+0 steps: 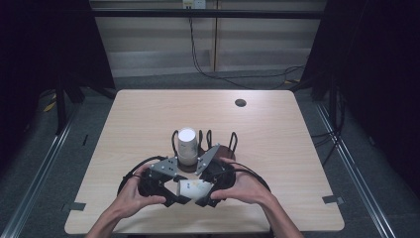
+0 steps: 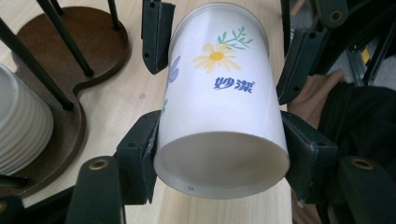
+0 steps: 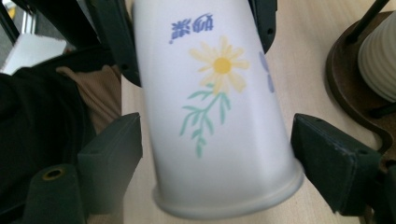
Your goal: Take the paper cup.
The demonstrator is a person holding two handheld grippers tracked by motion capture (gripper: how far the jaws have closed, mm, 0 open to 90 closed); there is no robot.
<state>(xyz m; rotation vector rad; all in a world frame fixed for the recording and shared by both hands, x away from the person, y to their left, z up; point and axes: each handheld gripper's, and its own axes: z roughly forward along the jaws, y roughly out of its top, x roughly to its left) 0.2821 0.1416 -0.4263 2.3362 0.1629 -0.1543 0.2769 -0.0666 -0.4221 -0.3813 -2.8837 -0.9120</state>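
Note:
A white paper cup (image 1: 194, 188) with a yellow flower and blue lettering lies on its side just above the wooden table (image 1: 148, 114), held between both grippers near the front edge. My left gripper (image 1: 180, 191) is shut on the cup's base end (image 2: 219, 116), one jaw pressed on each side. From the opposite side my right gripper (image 1: 206, 191) is shut on the rim end (image 3: 219, 107), its jaws close against the cup's sides. A hand holds each gripper.
Just behind the grippers stands a dark wooden cup rack (image 1: 220, 148) with black wire prongs, and a stack of white cups (image 1: 187, 145) sits in its left slot. A round cable hole (image 1: 240, 102) is at the table's far right.

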